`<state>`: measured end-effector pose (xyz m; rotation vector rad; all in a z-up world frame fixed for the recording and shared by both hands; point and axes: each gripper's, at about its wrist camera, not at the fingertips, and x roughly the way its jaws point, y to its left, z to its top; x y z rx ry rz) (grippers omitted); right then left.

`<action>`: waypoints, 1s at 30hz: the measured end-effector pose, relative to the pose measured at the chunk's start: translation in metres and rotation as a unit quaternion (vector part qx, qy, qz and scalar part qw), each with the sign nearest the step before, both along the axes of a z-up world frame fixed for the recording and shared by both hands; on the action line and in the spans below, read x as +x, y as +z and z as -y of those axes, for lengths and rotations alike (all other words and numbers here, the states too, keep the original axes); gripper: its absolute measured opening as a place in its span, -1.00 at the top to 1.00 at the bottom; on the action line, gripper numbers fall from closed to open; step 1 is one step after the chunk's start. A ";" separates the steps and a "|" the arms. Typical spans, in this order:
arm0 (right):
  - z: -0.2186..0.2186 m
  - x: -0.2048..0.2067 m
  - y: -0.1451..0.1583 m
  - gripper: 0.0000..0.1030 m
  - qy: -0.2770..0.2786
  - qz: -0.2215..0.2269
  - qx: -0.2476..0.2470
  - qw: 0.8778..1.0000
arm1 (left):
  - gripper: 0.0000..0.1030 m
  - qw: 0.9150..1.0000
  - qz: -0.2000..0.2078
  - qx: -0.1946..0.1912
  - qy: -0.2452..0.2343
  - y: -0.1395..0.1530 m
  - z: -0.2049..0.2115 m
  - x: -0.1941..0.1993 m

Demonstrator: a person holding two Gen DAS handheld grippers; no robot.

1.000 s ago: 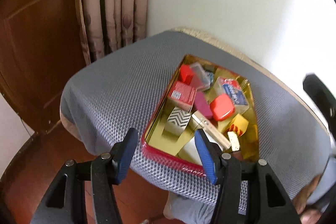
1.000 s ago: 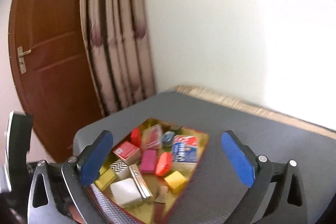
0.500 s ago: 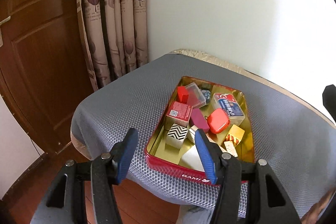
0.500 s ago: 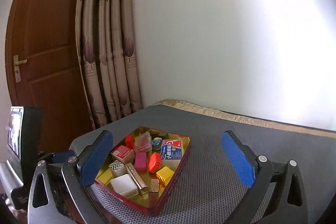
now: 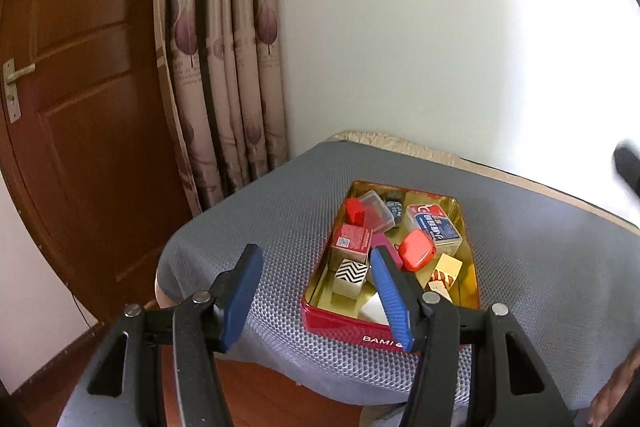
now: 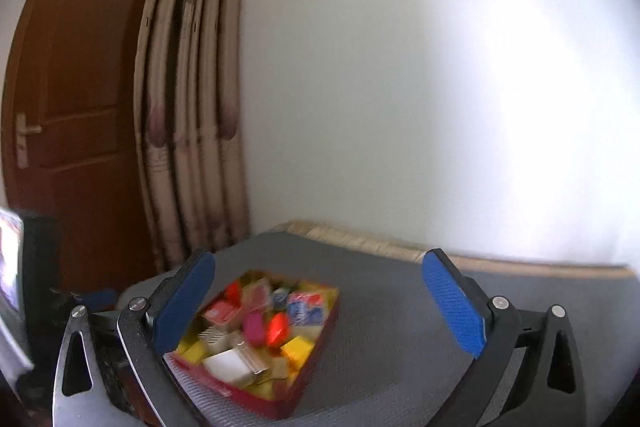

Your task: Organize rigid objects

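Both grippers pull back and up from tin (image 5: 344,325) versus second ago. Left gripper (image 5: 316,297) parted, empty, above tin's near edge. Right gripper (image 6: 320,303) spread wide, empty. Small boxes (image 5: 352,241) jumbled inside tin on grey mat (image 5: 256,211). Fits sorting finished or about to begin.

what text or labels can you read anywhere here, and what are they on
"BAMI" then a cut-off letter, in white on the red front wall of the tin; the left jaws hide the rest.
Blue and red box: print too small to read.
Red box: a square code, unreadable.
Right wrist view: all blurred.
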<state>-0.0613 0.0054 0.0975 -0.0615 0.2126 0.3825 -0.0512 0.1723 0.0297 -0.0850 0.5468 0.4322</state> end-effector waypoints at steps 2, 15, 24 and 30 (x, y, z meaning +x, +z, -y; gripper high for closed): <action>-0.006 0.004 -0.010 -1.00 0.015 -0.029 -0.017 0.999 | -0.15 1.000 -0.007 -0.002 -0.007 -0.001 0.000 0.000; -0.008 -0.012 -0.009 -1.00 0.017 -0.018 -0.011 1.000 | -0.15 0.998 -0.020 -0.048 -0.018 -0.008 -0.009 0.000; -0.006 -0.013 -0.009 -1.00 0.025 -0.024 -0.008 0.999 | -0.15 0.999 -0.028 -0.035 -0.025 -0.011 -0.002 0.002; -0.008 -0.015 -0.011 -1.00 0.031 -0.030 -0.011 0.999 | -0.15 0.998 -0.033 -0.039 -0.023 -0.013 -0.003 0.004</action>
